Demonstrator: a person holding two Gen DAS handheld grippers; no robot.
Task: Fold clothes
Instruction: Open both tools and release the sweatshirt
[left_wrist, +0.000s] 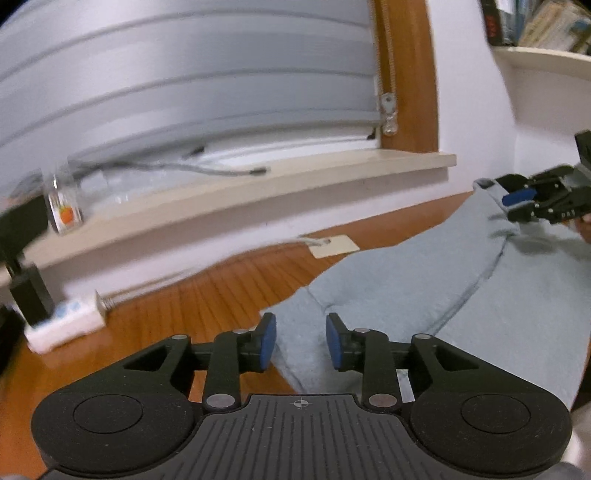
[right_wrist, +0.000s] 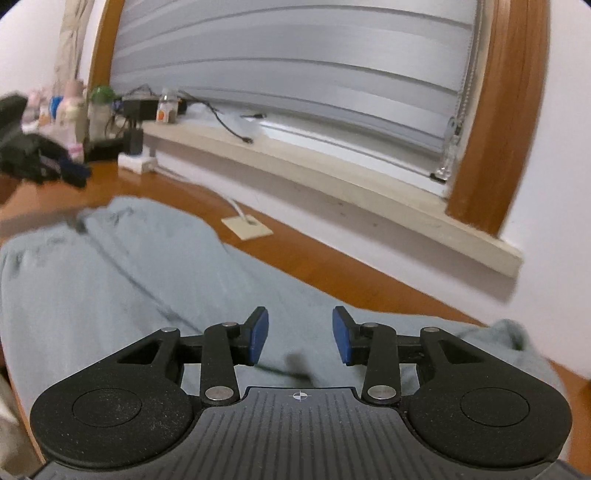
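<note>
A light blue garment (left_wrist: 406, 295) lies spread flat on a wooden surface (left_wrist: 207, 295), with a seam curving across it. In the left wrist view my left gripper (left_wrist: 301, 341) stands open over the garment's near corner; the cloth shows in the gap and the blue pads (left_wrist: 267, 341) do not press on it. My right gripper (left_wrist: 511, 206) hovers at the garment's far right corner. In the right wrist view my right gripper (right_wrist: 299, 336) is open above the garment (right_wrist: 110, 277), nothing clamped. My left gripper (right_wrist: 79, 175) appears blurred at the cloth's far left end.
A pale window sill (left_wrist: 295, 177) runs behind the surface under a grey blind (left_wrist: 184, 74). A glass jar (left_wrist: 64, 206) and cables sit on the sill. A white power strip (left_wrist: 66, 325) and a beige cable plate (left_wrist: 334, 245) lie on the wood. Bookshelf (left_wrist: 546, 55) at right.
</note>
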